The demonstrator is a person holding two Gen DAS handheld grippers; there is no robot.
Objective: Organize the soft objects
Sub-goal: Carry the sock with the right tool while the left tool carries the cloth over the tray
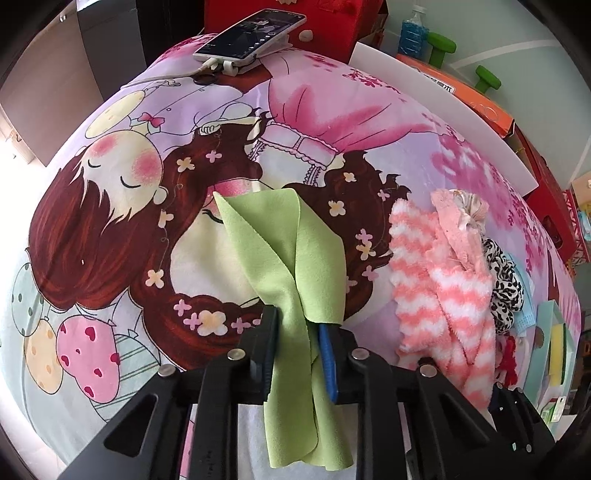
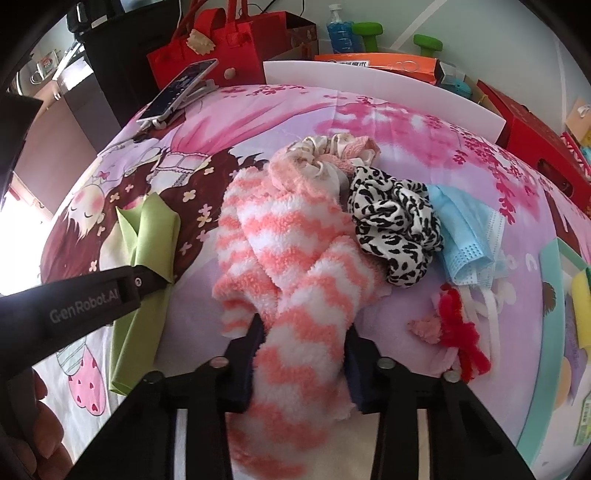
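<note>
Nearest, the left tool (image 1: 301, 354) has its jaws pinched on a green cloth (image 1: 291, 258), which hangs crumpled below the jaws and fans out beyond them onto the surface. The right tool (image 2: 303, 354) is clamped on a fuzzy sock striped pink and white (image 2: 295, 266); the sock's near end bunches between the jaws while the rest lies folded over itself farther out. Both lie on a worktop covered by a cartoon-printed sheet (image 2: 406, 122) in pink, lilac and dark brown, with balloons at its near left. The cloth lies left of the sock, close beside it. Just past the sock sits a pale pink and cream bundle (image 2: 325, 155), and to its right a black-and-white spotted scrunchie (image 2: 395, 225) touching a blue face mask (image 2: 469, 236); a red fuzzy piece (image 2: 458, 325) lies nearer, right of the sock. At the far left edge a phone (image 2: 181, 88) rests tilted on a stand. Beyond it stand a red bag (image 2: 218, 51), an orange box (image 2: 376, 62), a blue bottle (image 2: 340, 33) and green dumbbells (image 2: 428, 44).
</note>
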